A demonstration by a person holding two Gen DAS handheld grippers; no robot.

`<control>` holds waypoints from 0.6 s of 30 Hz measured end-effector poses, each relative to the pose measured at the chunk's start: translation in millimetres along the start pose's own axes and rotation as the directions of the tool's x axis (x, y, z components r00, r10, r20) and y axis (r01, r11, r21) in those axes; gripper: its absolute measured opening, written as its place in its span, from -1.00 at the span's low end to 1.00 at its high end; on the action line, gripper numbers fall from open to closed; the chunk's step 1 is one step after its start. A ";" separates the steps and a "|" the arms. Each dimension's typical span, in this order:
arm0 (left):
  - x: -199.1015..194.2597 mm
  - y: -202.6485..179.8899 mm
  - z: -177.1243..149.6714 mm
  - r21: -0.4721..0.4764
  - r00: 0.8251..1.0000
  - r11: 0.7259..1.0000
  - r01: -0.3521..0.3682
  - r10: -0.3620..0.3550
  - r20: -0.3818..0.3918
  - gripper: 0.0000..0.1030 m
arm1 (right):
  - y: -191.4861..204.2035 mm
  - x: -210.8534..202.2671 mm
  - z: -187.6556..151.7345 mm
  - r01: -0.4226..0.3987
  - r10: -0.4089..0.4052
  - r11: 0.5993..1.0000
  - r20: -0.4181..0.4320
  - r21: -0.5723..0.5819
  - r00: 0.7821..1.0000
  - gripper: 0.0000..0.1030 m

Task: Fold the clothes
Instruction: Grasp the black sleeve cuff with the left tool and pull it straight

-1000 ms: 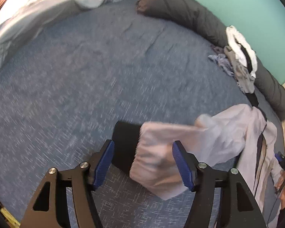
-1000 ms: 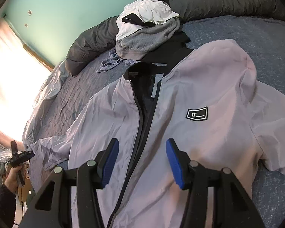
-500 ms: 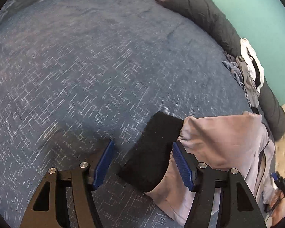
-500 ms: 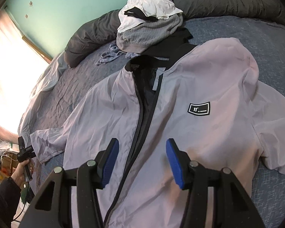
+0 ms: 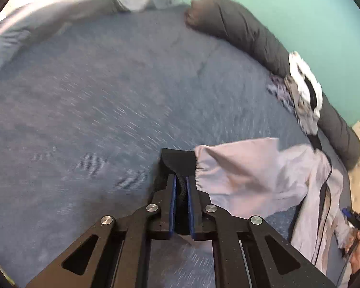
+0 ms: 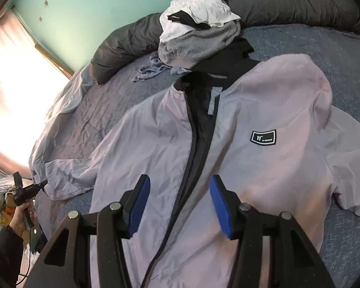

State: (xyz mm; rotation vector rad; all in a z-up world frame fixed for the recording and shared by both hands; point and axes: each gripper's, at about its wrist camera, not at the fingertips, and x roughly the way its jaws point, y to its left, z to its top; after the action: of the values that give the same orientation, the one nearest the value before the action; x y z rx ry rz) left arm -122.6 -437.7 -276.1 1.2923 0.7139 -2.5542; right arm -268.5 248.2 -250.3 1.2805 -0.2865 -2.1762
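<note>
- Left wrist view: the left gripper (image 5: 180, 187) is closing, its blue pads pinching the black cuff (image 5: 177, 162) of the pale jacket's sleeve (image 5: 240, 177), which lies on the blue bedspread (image 5: 96, 110).
- Right wrist view: the right gripper (image 6: 178, 201) hovers with fingers spread and nothing between them, above the jacket (image 6: 264, 168) lying front-up on the bed, zip partly undone; a clothes pile (image 6: 199, 31) sits beyond its collar.

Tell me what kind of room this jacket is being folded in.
Most likely a bedroom. The pale jacket lies spread on a wide blue bedspread, a long dark bolster or rolled duvet runs along the teal wall, and a pile of other clothes sits against it.
</note>
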 end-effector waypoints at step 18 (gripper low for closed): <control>-6.7 43.1 -45.4 -0.176 0.983 0.967 -0.183 0.174 -0.063 -0.63 | -24.6 -37.4 -18.1 0.033 -0.033 0.999 -0.012 0.025 0.999 0.02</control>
State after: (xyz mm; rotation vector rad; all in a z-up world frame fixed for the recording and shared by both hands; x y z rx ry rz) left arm -70.4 -452.6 -308.0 1.2966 0.7807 -2.2672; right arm -248.9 291.9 -243.9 1.3199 -0.2905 -2.1987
